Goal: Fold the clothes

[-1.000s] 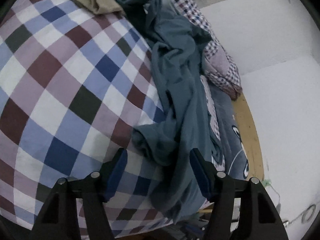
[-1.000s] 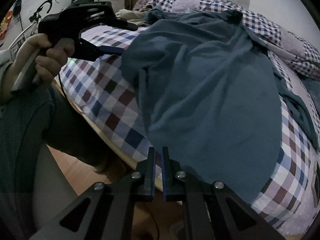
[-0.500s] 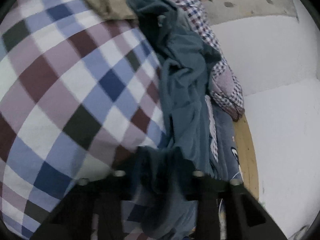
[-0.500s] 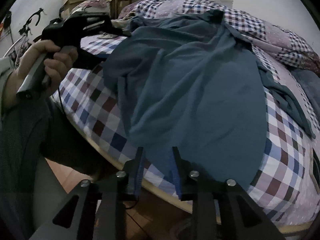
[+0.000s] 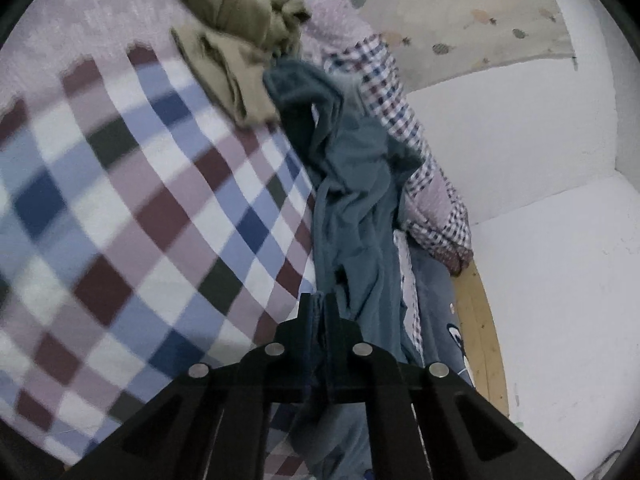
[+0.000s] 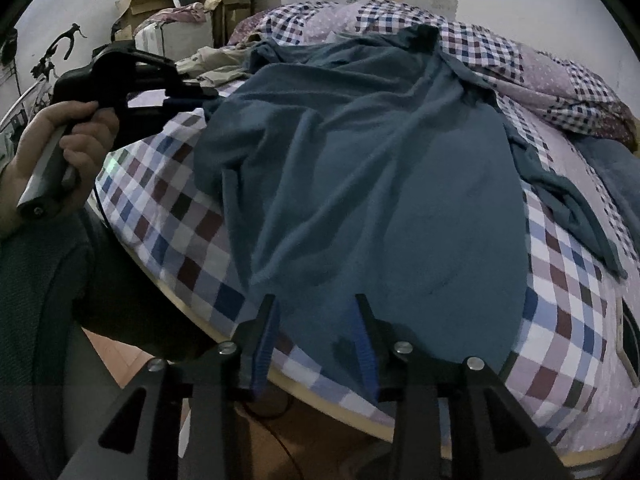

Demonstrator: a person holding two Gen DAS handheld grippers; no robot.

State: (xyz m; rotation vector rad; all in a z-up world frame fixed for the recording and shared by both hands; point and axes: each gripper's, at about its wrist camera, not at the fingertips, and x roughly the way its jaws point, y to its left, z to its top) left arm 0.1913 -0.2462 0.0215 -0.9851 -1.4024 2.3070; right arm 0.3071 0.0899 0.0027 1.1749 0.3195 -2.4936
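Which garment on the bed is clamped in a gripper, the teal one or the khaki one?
The teal shirt: the left gripper is shut on its edge. The crumpled khaki garment lies untouched further up the bed.

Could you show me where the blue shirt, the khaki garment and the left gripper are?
blue shirt (image 6: 380, 184): right wrist view, middle of its body.
khaki garment (image 5: 236, 36): left wrist view, bunched middle.
left gripper (image 5: 319, 305): left wrist view, between fingertips.

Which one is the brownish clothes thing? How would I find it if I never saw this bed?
Start at the bed with the checked sheet. Follow the big teal garment up to its far end. There, touching it, lies the crumpled khaki garment, the only tan, plain cloth; everything around it is teal or checked.
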